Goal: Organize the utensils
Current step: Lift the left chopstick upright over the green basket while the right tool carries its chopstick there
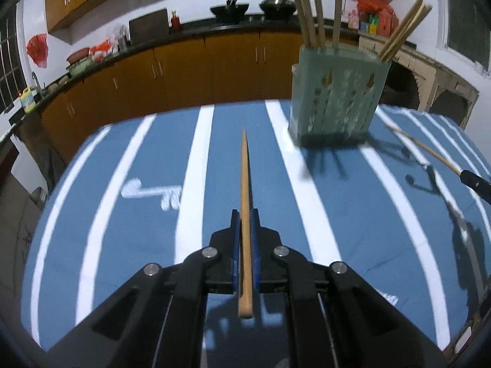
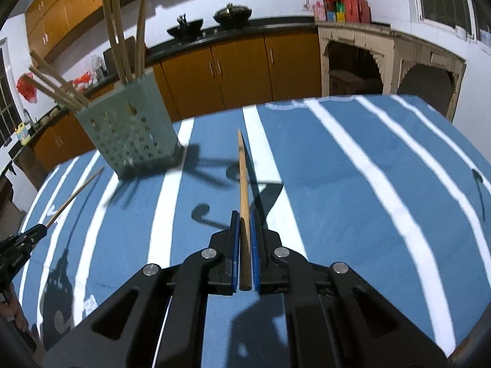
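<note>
Left wrist view, left tongs clamping chopstick, right tongs clamping another chopstick

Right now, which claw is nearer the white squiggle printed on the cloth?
Left. The white squiggle lies ahead-left of the left claw; the right claw is off to that claw's right.

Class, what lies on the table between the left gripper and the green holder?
Only bare striped tablecloth lies between the left gripper and the holder, as the left wrist view shows.
</note>
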`<state>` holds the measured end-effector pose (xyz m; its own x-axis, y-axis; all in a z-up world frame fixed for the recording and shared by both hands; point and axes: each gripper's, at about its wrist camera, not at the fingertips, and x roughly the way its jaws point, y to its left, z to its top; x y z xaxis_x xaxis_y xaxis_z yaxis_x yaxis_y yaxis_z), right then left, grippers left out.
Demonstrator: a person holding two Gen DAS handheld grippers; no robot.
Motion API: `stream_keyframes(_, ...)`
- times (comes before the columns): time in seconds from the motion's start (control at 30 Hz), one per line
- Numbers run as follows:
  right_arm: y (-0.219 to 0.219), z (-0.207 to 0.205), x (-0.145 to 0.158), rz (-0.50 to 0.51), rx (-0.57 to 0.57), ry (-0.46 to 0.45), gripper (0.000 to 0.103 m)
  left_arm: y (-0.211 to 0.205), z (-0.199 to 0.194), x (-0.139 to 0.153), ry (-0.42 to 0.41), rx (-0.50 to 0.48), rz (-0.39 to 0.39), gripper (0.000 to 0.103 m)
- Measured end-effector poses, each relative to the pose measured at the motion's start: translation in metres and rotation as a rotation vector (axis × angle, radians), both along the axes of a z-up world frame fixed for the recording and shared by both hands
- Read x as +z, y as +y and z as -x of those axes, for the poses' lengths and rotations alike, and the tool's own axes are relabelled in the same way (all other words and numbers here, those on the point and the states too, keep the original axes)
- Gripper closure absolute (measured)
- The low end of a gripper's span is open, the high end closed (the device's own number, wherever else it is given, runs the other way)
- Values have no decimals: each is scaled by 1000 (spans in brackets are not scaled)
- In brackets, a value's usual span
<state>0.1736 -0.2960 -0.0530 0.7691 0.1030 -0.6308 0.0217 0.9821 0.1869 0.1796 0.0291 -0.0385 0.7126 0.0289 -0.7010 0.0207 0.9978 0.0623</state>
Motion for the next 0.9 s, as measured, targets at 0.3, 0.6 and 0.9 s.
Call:
stream_keyframes(0.3,-1,6,39,2,-3,-126,95,13,8,50,-133,13,63,95)
stream_keyframes(0.6,1,10,69,5,-1,-222,95,22,11,90,-244,24,110,95)
stream_keyframes(0.9,8,8,92,13,21,-284,95,17,12,111,-295,12,81,95)
